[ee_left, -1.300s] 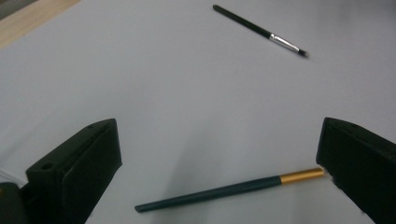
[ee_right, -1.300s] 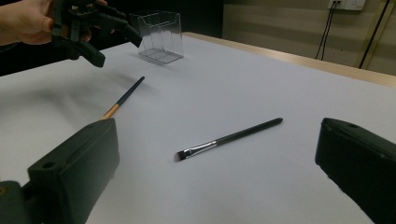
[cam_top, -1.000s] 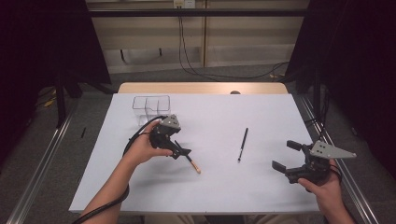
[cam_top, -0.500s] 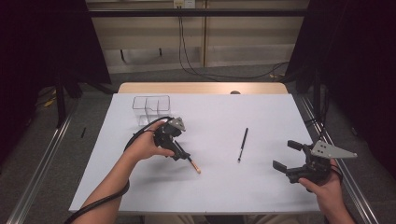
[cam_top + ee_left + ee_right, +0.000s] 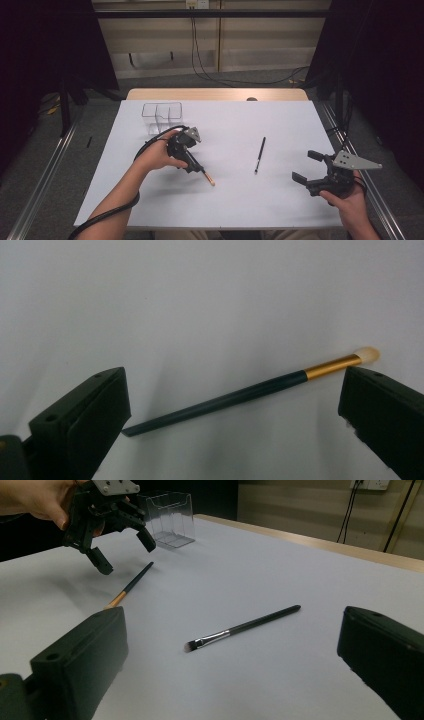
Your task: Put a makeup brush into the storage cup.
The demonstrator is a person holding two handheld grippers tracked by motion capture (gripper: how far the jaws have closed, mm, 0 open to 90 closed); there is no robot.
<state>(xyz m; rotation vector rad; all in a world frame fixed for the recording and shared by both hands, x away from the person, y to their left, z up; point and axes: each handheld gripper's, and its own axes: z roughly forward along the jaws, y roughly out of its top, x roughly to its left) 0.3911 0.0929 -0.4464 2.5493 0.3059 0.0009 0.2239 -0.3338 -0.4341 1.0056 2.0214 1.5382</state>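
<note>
A dark-handled brush (image 5: 204, 174) with a gold ferrule and pale tip lies on the white table (image 5: 225, 130). My left gripper (image 5: 192, 163) hovers just over its handle end, open. In the left gripper view the brush (image 5: 235, 397) lies slantwise between the spread jaws, untouched. A slim black brush (image 5: 259, 155) lies right of centre. My right gripper (image 5: 305, 165) is open near the front right, empty. In the right gripper view the black brush (image 5: 245, 626) lies ahead of the jaws, with the left gripper (image 5: 127, 552) over the gold brush (image 5: 130, 586) farther off.
A clear plastic holder with compartments (image 5: 161, 115) stands at the back left, behind my left hand; it also shows as the clear holder (image 5: 167, 517). The table's wooden back edge (image 5: 215, 94) runs behind the white sheet. Metal rails flank both sides.
My left gripper has edged slightly right and down over the gold brush's handle. Neither brush has moved, and the right gripper has held almost still.
</note>
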